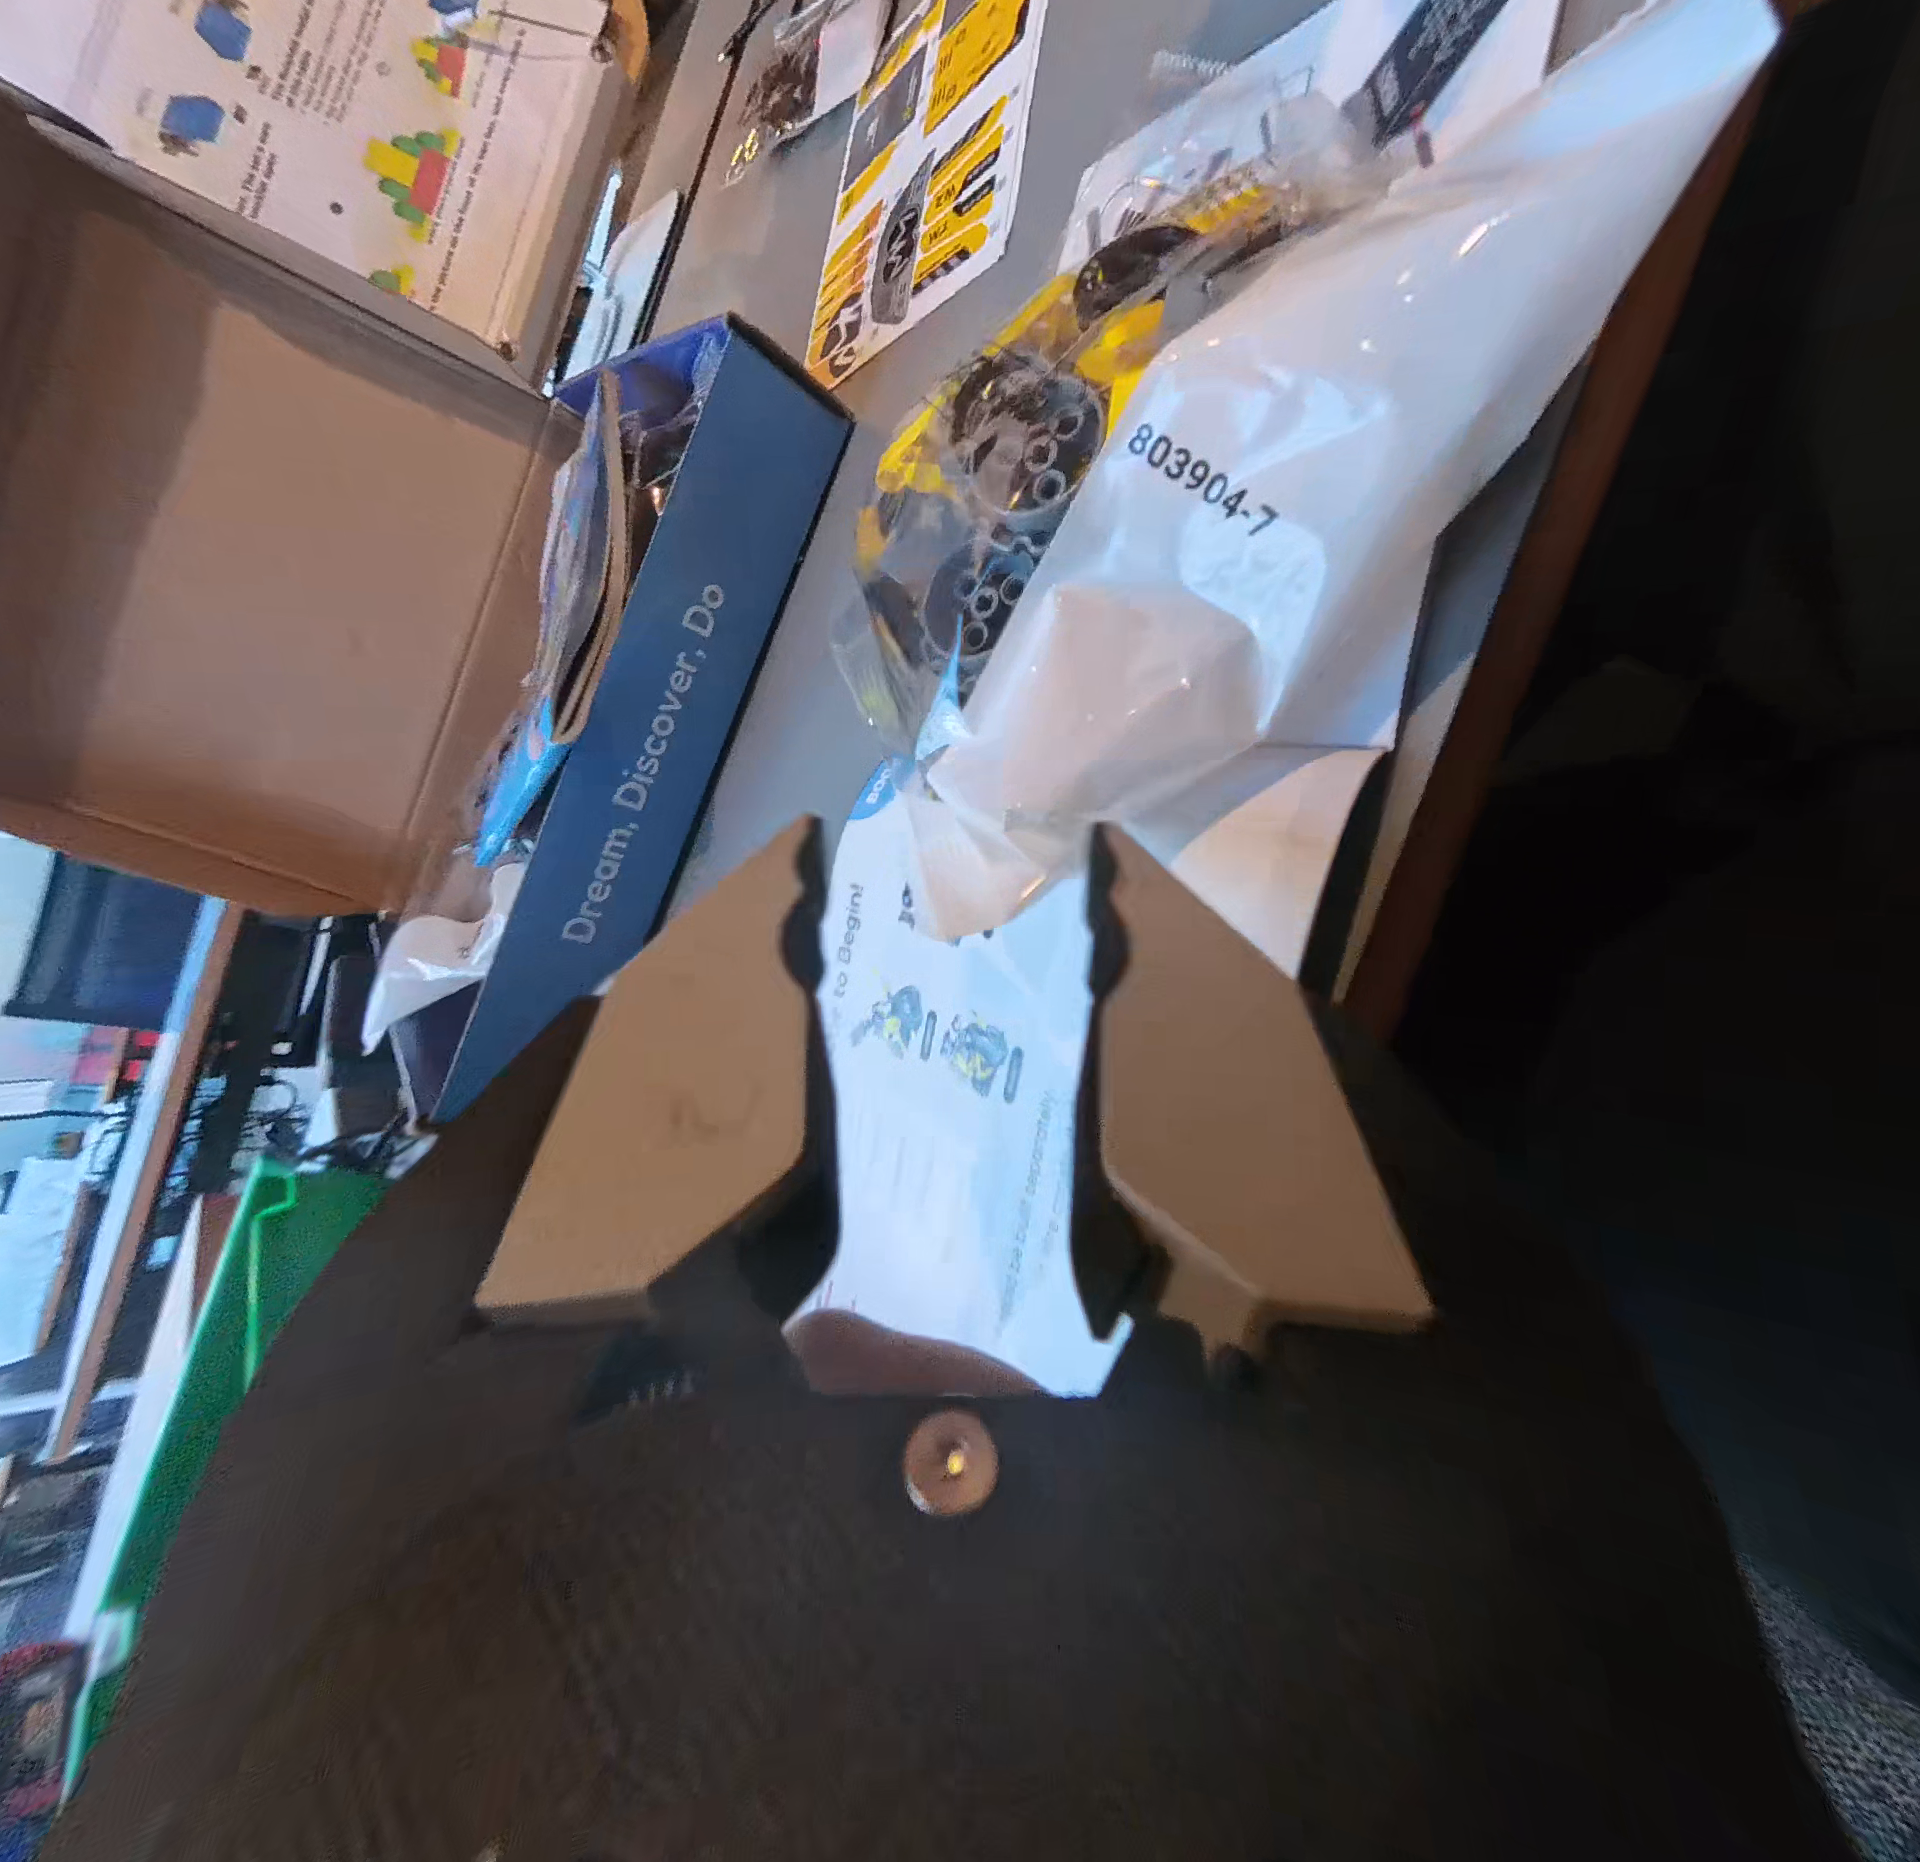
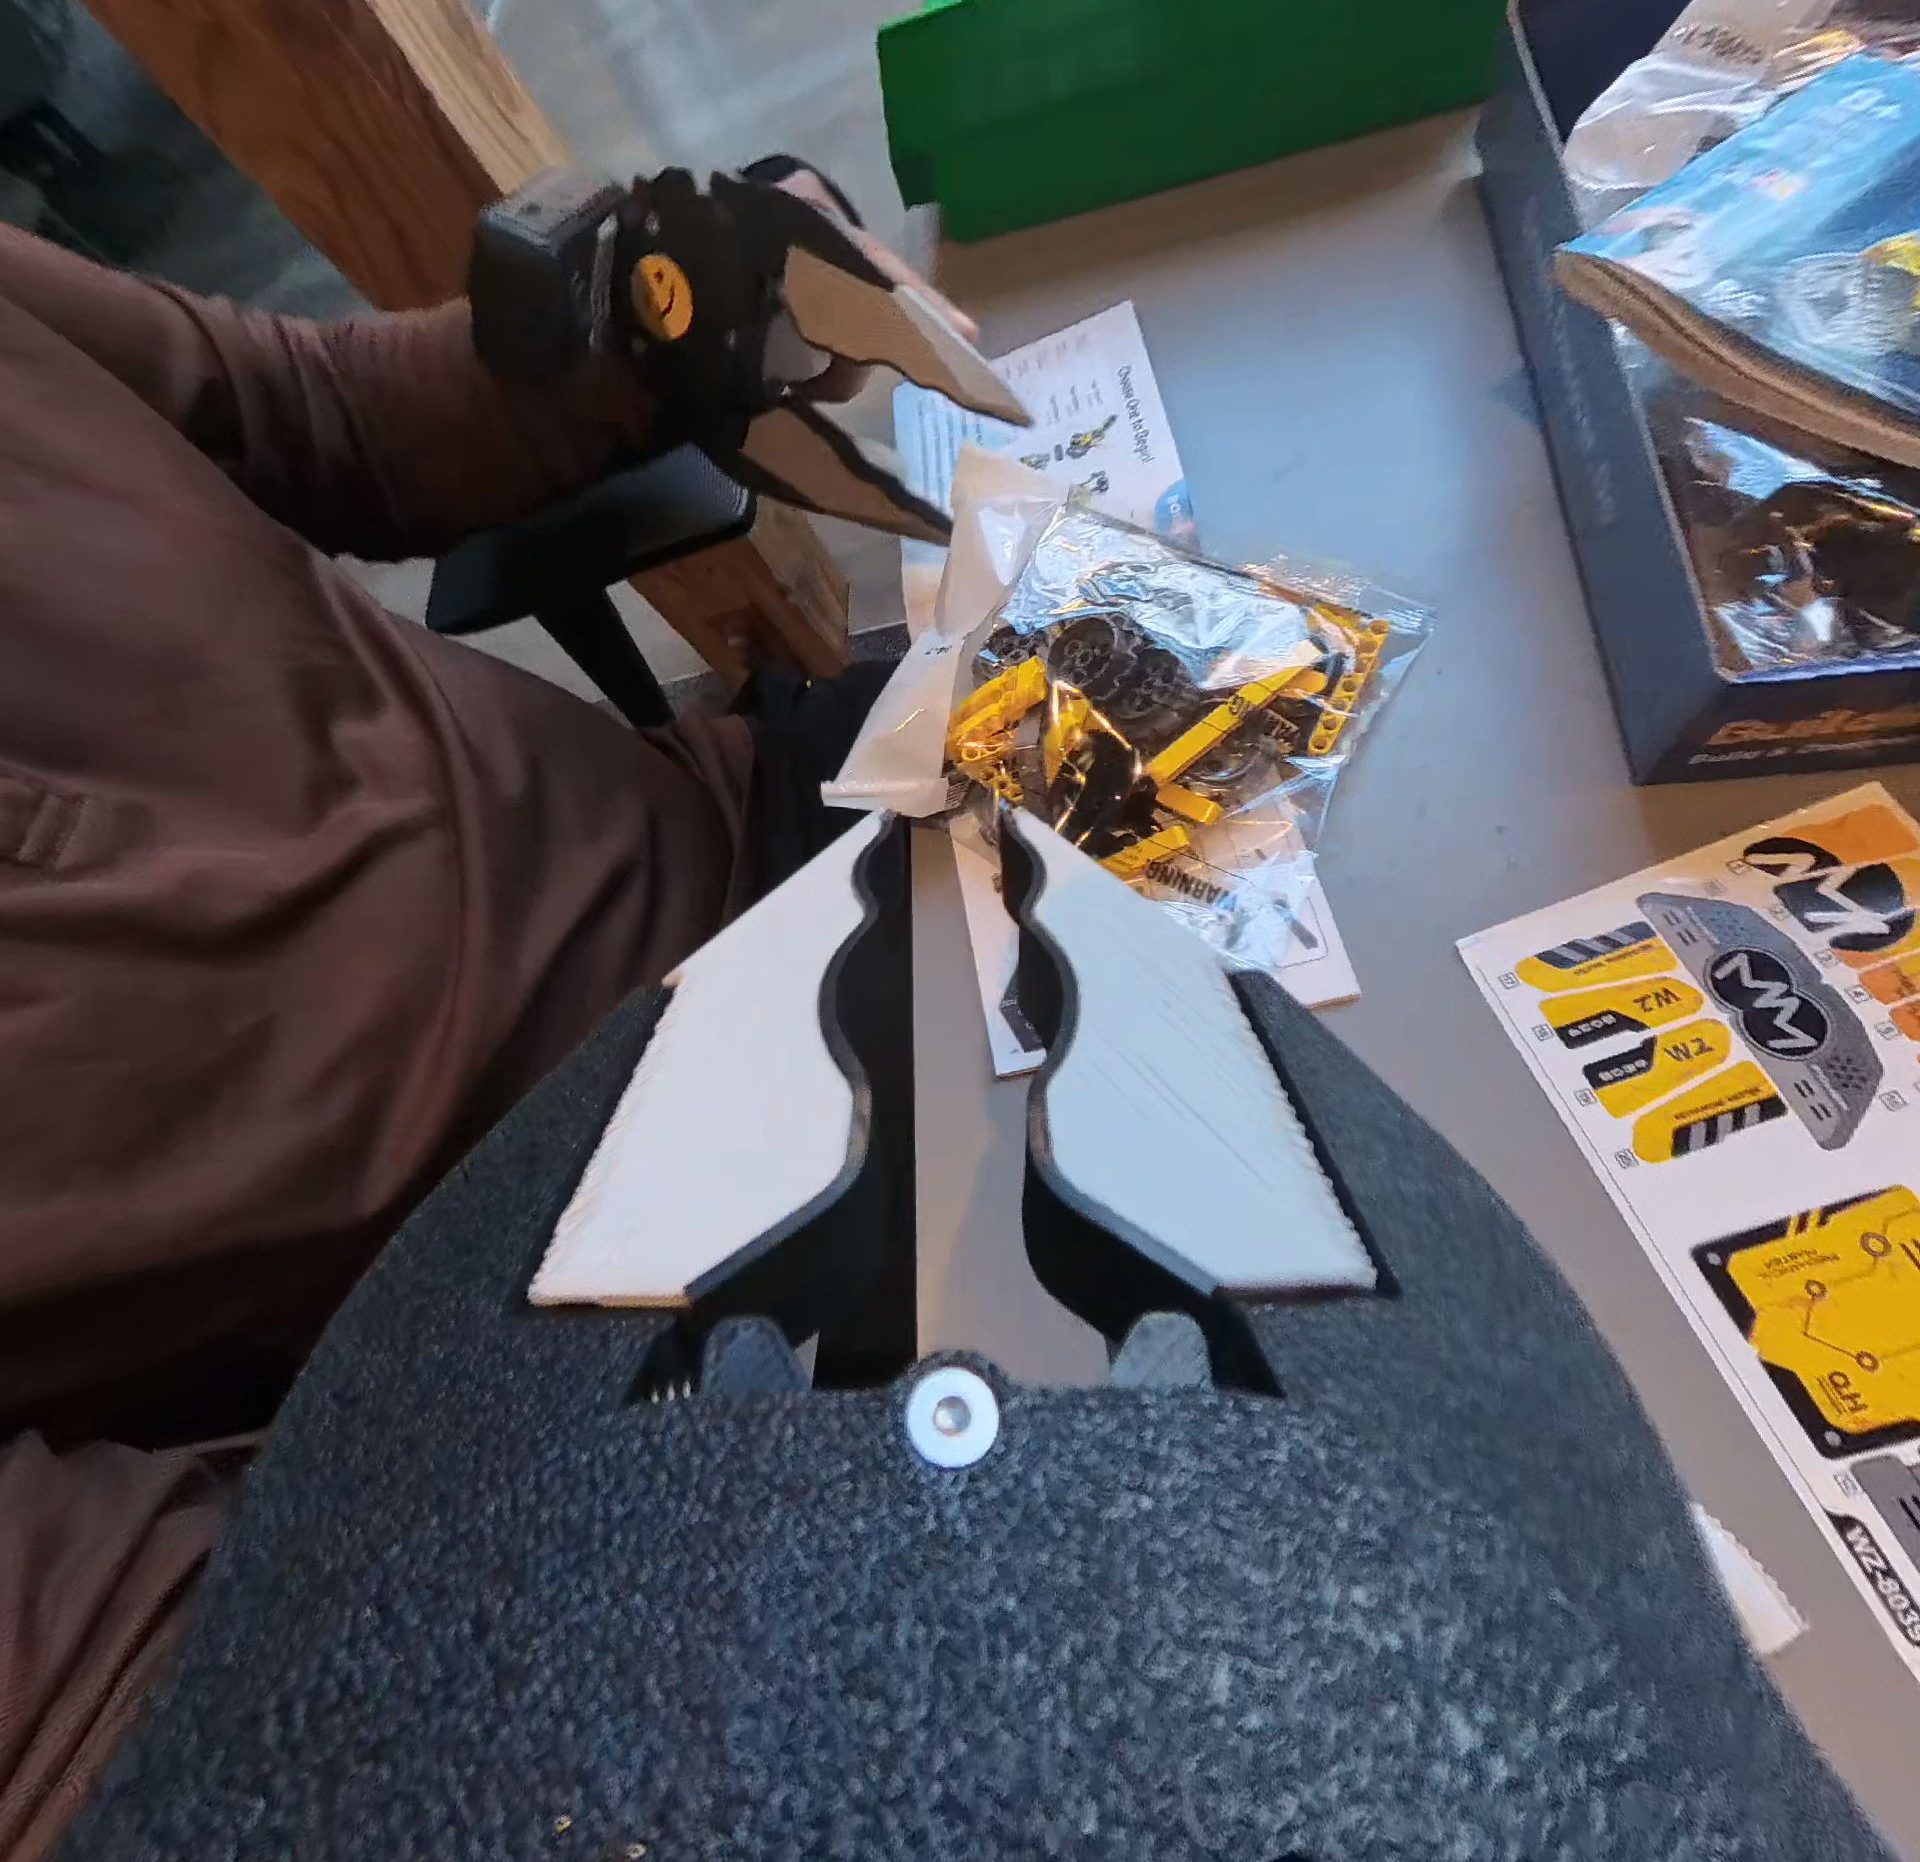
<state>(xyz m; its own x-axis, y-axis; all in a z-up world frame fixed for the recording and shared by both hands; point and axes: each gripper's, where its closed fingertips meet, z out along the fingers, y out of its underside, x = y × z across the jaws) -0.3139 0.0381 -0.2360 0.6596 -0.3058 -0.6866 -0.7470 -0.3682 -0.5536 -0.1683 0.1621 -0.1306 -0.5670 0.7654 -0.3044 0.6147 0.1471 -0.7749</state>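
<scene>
Covering leaflet (image 1: 940, 1116): parts bag (image 1: 1195, 565)

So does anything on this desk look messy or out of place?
Mildly: the clear plastic bag of yellow and black building pieces lies crumpled across a white instruction leaflet, partly hiding it. Nothing looks spilled or broken.

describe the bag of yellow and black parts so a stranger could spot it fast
On the grey table, between the dark blue box and the near edge, lies a clear bag of parts atop printed leaflets. Unlike the flat sticker sheet nearby, it is lumpy and crinkled.
</scene>
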